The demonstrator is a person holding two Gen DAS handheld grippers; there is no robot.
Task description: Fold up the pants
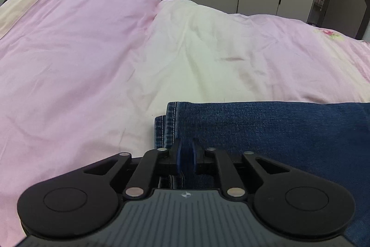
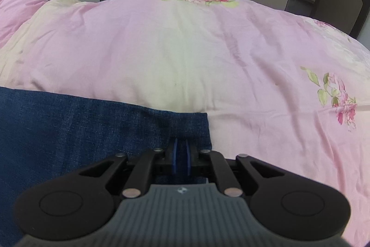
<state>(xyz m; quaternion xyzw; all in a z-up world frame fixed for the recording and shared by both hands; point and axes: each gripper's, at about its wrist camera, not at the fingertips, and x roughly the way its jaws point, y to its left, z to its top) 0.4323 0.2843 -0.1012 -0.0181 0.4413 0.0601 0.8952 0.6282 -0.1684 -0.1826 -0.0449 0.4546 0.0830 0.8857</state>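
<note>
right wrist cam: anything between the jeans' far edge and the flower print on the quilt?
No. In the right wrist view, only bare pink quilt lies between the jeans and the flower print.

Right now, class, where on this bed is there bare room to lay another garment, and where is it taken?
Free: the pink quilt beyond and left of the jeans, and the flowered stretch to their right. Taken: the near edge, where the jeans lie under both claws.

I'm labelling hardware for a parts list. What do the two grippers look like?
The left gripper and right gripper look alike: black linkage arms with silver rivets, round black side discs, a ribbed grey body with a small emblem, and blue-padded fingers. No cables or sleeves show.
</note>
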